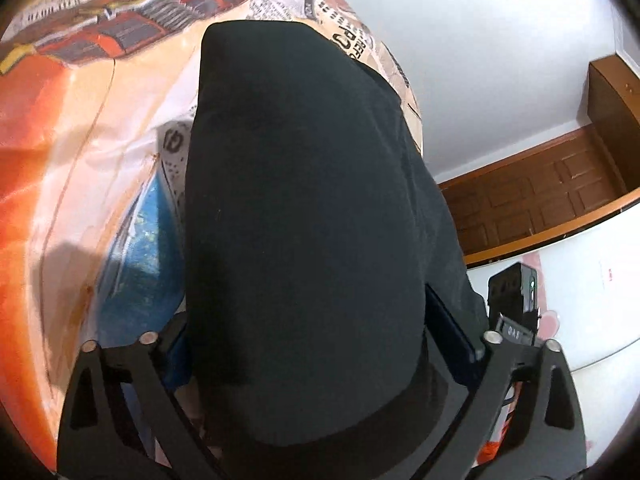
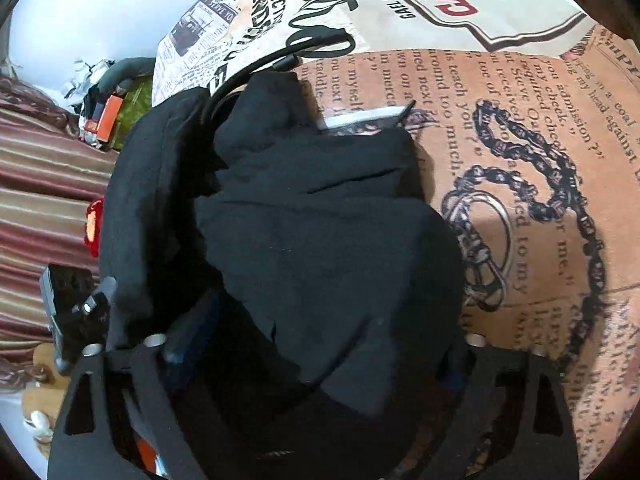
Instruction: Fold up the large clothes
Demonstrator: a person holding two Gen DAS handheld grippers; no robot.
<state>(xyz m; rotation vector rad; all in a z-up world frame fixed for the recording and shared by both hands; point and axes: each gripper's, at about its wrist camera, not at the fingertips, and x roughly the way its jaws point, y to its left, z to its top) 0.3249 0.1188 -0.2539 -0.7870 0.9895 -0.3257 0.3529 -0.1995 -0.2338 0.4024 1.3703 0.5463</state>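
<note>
L hand-held gripper (image 1: 316, 344) – black garment (image 1: 304, 220) btwn fingers | printed tablecloth (image 1: 80, 140)

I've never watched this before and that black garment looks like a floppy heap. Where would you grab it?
Probably by an outer edge, from above. The black garment lies bunched on the printed tablecloth, with thick folds in the middle; the thinner edge towards the chain print looks easiest to pinch. The right gripper already straddles the cloth.

left wrist: close, angled down | right wrist: close, steeper | shared: black garment (image 1: 312, 220), printed cloth (image 2: 500, 160)
</note>
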